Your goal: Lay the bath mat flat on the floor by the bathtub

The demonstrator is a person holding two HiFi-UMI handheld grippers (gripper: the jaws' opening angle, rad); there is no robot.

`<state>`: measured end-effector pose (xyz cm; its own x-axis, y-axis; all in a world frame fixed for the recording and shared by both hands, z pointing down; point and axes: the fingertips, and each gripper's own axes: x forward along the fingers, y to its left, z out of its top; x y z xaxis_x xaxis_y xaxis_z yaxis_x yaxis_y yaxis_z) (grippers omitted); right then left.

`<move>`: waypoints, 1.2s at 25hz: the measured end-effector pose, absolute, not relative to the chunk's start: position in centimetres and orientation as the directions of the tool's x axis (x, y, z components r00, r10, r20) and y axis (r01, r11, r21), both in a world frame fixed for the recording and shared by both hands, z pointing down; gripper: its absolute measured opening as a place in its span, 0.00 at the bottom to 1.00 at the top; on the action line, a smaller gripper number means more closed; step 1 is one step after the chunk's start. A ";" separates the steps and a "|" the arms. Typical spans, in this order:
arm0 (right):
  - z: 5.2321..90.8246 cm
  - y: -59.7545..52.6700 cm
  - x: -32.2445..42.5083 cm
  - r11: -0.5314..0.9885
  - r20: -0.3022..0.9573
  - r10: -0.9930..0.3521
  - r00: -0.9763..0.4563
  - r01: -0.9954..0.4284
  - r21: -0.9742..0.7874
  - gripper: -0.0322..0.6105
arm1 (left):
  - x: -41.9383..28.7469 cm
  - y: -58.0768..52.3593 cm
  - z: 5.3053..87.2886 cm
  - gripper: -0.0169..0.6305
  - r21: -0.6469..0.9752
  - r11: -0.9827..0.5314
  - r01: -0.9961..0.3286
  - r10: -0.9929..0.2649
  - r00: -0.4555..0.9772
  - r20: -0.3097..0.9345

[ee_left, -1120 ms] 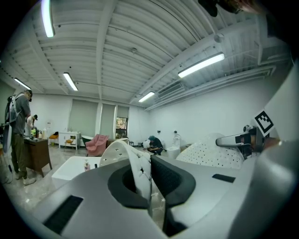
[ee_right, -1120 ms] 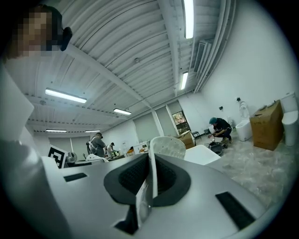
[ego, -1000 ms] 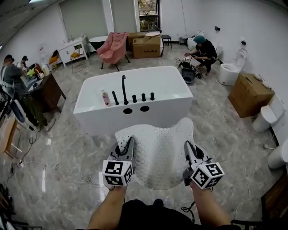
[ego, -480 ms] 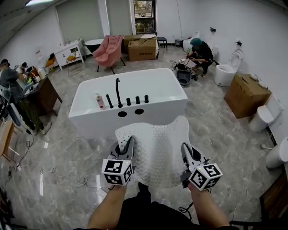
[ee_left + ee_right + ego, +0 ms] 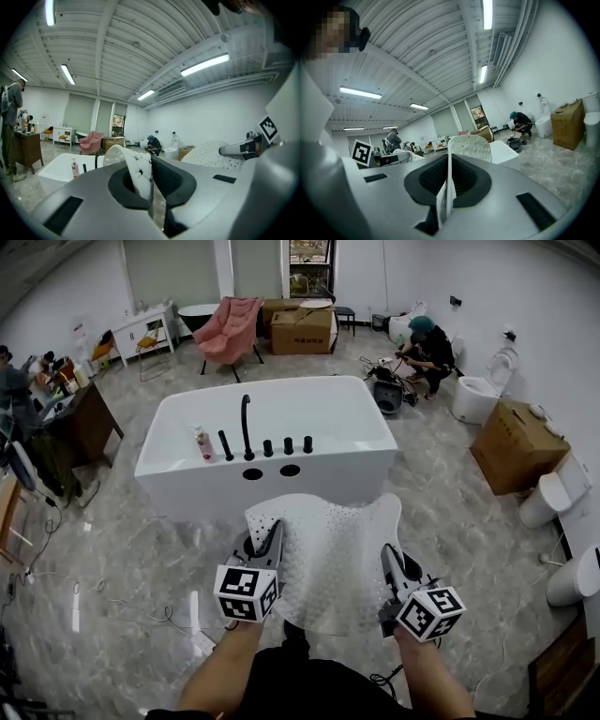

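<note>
1. Bath mat (image 5: 328,559): white and perforated, held in the air in front of the person with its far edge toward the bathtub (image 5: 309,470). It is not yet on the floor (image 5: 131,549).
2. Left gripper (image 5: 269,540): the jaws are pressed together on the mat's left edge, with a fold of it pinched between the pads.
3. Right gripper (image 5: 391,566): the jaws are likewise clamped on the right edge, nipping the thin sheet.
4. Step in hand, as judged: bringing the mat to the tub side and lowering it.
5. Lower both grippers level and together, so that the far edge meets the floor first, just beside the tub wall.
6. Draw the near edge back toward the body to take out the sag in the middle.
7. Align the mat's long edge parallel to the tub wall.
8. Release neither pinch until the mat rests on the floor; letting one side go early would probably let it fold over.
</note>
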<state>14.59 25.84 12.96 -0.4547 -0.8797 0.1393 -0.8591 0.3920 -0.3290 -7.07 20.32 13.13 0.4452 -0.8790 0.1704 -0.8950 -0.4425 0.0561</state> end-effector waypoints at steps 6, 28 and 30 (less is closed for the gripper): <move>13.8 19.0 13.0 0.389 0.163 -0.875 -0.456 -0.862 -0.325 0.08 | -8.3 13.9 14.3 0.06 0.073 -0.456 -0.887 -0.868 0.461 0.181; 16.6 1.7 8.5 0.321 0.221 -0.876 -0.430 -0.859 -0.398 0.08 | -13.2 -2.4 17.1 0.06 0.092 -0.483 -0.871 -0.837 0.490 0.244; 17.3 0.0 9.0 0.321 0.227 -0.870 -0.438 -0.853 -0.412 0.08 | -12.8 -3.9 17.4 0.06 0.089 -0.476 -0.875 -0.838 0.482 0.256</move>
